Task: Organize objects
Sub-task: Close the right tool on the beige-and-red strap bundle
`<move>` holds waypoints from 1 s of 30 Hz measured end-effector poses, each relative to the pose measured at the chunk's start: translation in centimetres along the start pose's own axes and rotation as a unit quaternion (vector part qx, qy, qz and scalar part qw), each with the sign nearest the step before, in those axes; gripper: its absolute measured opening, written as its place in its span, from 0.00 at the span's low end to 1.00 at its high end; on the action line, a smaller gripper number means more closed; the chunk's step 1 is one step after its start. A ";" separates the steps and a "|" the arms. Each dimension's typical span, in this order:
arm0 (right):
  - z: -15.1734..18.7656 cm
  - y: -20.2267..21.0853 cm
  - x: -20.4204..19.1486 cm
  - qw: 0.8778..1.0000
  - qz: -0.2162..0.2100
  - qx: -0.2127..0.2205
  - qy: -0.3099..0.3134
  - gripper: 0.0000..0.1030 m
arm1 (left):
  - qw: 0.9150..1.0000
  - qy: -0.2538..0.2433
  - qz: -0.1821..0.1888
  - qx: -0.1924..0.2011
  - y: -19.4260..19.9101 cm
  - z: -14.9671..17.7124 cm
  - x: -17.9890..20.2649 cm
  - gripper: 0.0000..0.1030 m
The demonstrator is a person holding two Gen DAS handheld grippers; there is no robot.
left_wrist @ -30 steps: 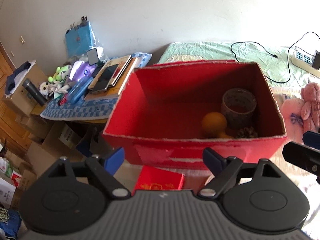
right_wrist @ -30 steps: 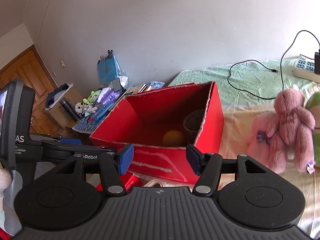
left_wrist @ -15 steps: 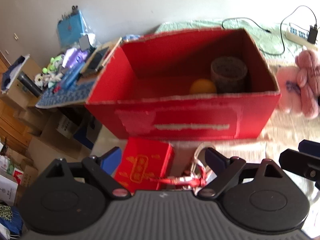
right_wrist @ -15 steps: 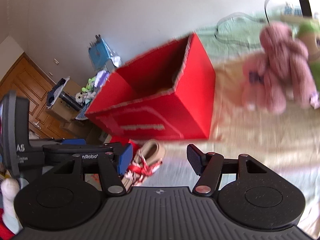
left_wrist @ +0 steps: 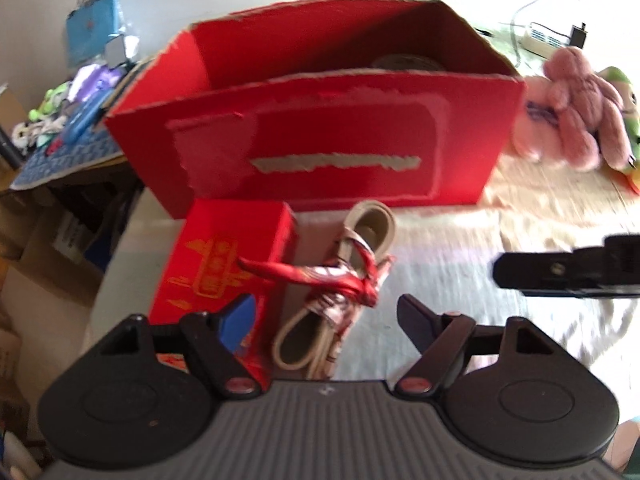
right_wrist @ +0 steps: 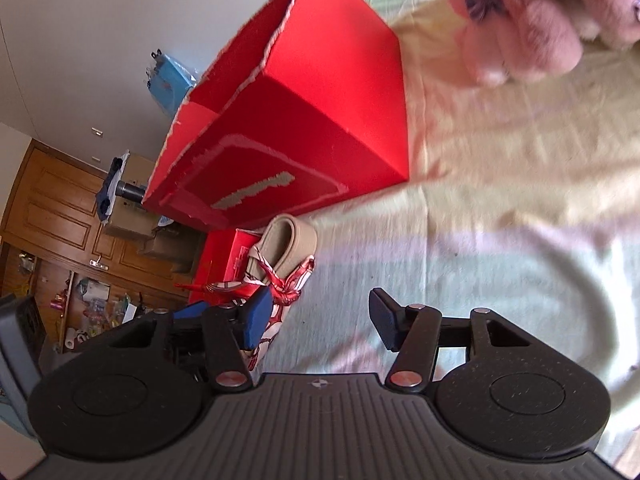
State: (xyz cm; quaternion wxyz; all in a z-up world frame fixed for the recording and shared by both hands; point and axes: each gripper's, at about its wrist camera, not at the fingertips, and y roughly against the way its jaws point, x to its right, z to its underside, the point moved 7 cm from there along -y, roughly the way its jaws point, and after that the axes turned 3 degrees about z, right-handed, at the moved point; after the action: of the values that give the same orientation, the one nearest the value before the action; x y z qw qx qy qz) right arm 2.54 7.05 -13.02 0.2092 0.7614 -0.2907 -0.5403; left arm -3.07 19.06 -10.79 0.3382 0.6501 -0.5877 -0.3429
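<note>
Red cardboard fills the view ahead of both your grippers: a large open box (left_wrist: 340, 128) stands on the bed sheet (left_wrist: 460, 248), its torn front wall facing you. Your left gripper (left_wrist: 326, 316) has its jaws apart and closing, with the beige strap bundle (left_wrist: 360, 240) tied in a red patterned ribbon (left_wrist: 344, 280) lying between them; the pads do not press on it. The near end of the bundle sits between the two fingers, and its far loop reaches toward the big box. Just left of the bundle, partly behind your left finger (left_wrist: 236, 320), lies a small red box with gold print (left_wrist: 224, 252), touching or nearly touching the bundle. Off to the right of this gripper, the tip of your other tool (left_wrist: 560, 272) shows above the sheet.

Your right gripper (right_wrist: 320, 316) is also apart and closing, with only sheet between its fingers. The ribboned bundle (right_wrist: 280, 256) lies ahead and left of it, partly behind the blue pad of the left finger (right_wrist: 256, 316); you cannot tell whether that pad touches it. Beyond the bundle are the small red box (right_wrist: 224, 256) and the large box (right_wrist: 320, 112). A pink plush toy (right_wrist: 520, 24) rests on the sheet well ahead and to the right, apart from the large box. Blur softens much of both views.
</note>
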 end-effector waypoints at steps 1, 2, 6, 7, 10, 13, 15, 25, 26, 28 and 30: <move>0.1 -0.3 -0.1 1.000 -0.003 -0.004 -0.001 0.52 | 1.000 -0.003 0.008 0.002 -0.1 0.1 0.2 0.76; 0.1 -0.7 -0.2 1.000 -0.007 -0.009 -0.002 0.51 | 1.000 -0.007 0.017 0.006 -0.3 0.3 0.5 0.76; 0.0 -1.6 -0.7 1.000 -0.023 -0.020 -0.005 0.48 | 0.999 -0.029 0.017 0.016 -0.9 0.7 1.1 0.73; -0.1 -1.9 -0.8 0.999 -0.026 -0.022 -0.003 0.47 | 0.999 -0.030 0.017 0.016 -1.1 0.7 1.1 0.72; -0.4 -2.6 -1.2 0.999 -0.041 -0.030 -0.003 0.44 | 0.999 -0.029 0.023 0.022 -1.4 0.6 1.1 0.69; -0.8 -3.3 -1.6 0.998 -0.056 -0.041 -0.009 0.43 | 0.999 -0.043 0.010 0.026 -2.1 0.6 1.0 0.63; -0.9 -3.8 -1.8 0.997 -0.061 -0.049 -0.012 0.43 | 0.999 -0.050 -0.003 0.020 -3.0 0.9 0.7 0.58; -1.2 -5.6 -2.7 0.995 -0.056 -0.076 -0.024 0.44 | 0.998 -0.053 0.009 0.025 -4.4 0.7 -0.1 0.50; -1.3 -5.7 -2.9 0.996 -0.048 -0.076 -0.018 0.45 | 0.998 -0.051 0.013 0.025 -4.5 0.6 -0.1 0.48; -1.2 -6.0 -3.3 0.997 -0.031 -0.075 -0.001 0.45 | 0.998 -0.051 0.017 0.026 -4.5 0.4 0.1 0.42; -1.1 -6.2 -3.3 0.997 -0.021 -0.074 0.007 0.45 | 0.998 -0.057 0.017 0.029 -4.6 0.3 0.5 0.38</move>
State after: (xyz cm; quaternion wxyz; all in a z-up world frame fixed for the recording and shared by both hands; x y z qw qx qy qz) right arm 4.11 13.90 -14.24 0.2557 0.7538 -0.2327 -0.5588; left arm -0.89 18.87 -14.83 0.2913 0.6290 -0.6264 -0.3565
